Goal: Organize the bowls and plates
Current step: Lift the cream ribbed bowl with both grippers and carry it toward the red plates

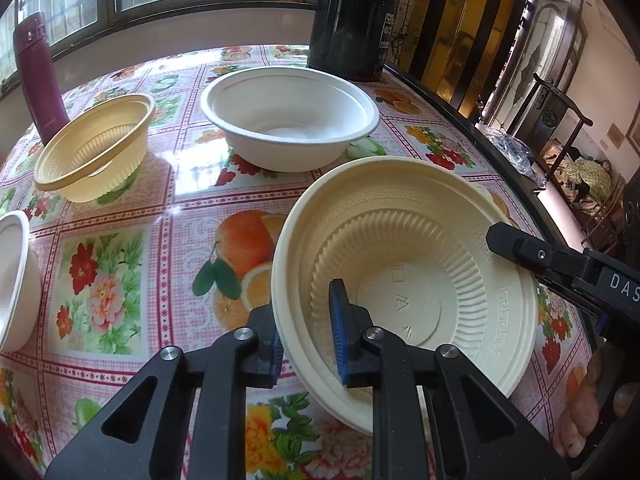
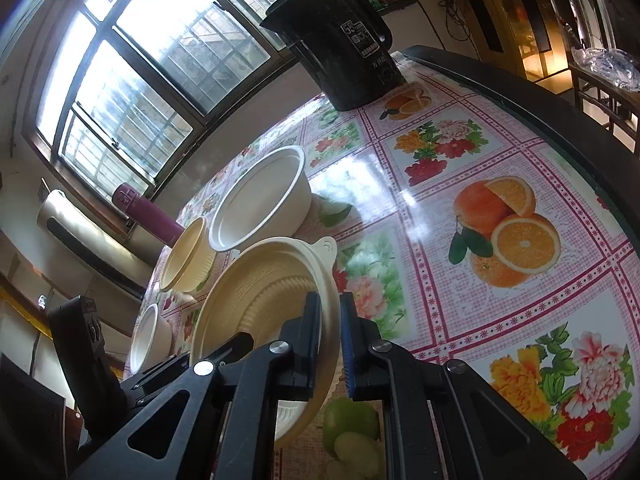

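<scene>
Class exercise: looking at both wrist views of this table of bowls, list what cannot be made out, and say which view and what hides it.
- White bowl, left wrist view: cut off by the left edge.
- Cream bowl: embossed base marks too faint to read; underside hidden by its own body.
- Black container: top cut off by the frame.
- Right gripper, right wrist view: finger contact with the rim unclear.

The near bowl point(image 1: 404, 280) was cream, with a fret band and ribbed walls. The far bowl point(image 1: 290, 118) was plain white (the left one point(image 1: 94, 148) yellow), on a tablecloth point(image 1: 132, 264) of pink checks, flowers and oranges.
</scene>
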The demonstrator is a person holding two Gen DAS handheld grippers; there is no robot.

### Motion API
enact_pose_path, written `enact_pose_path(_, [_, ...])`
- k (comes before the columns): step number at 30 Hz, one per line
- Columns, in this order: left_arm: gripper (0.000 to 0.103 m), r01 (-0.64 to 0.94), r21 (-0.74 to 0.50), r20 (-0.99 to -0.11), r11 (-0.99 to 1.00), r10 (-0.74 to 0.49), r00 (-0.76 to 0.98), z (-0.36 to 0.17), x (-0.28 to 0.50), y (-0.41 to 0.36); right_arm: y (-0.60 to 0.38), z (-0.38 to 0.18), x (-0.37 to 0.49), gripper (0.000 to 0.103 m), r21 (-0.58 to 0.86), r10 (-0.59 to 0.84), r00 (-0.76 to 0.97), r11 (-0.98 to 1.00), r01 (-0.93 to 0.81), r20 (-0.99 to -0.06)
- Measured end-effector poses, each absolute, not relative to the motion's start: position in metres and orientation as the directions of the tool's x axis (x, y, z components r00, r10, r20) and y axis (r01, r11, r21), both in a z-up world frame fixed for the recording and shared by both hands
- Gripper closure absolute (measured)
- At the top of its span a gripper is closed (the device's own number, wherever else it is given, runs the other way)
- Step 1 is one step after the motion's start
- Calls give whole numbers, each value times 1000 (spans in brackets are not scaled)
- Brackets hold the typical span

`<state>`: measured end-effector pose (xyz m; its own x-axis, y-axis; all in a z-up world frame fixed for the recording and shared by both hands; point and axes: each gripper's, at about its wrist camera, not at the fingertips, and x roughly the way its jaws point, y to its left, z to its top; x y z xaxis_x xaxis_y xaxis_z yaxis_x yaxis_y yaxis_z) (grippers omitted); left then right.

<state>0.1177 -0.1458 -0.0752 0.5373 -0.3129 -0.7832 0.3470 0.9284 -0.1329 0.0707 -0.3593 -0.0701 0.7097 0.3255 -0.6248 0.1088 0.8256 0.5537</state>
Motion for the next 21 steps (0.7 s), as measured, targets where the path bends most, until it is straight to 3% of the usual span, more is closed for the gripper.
enact_pose_path(9, [86, 254, -139, -758, 957, -268, 595, -52, 75, -67, -290, -61, 53, 93, 593, 432, 686, 805, -2, -585])
enact_pose_path(21, [85, 106, -89, -651, 990, -139, 747, -3, 5, 43, -166, 0, 30, 93, 559, 568, 656, 788, -259, -497])
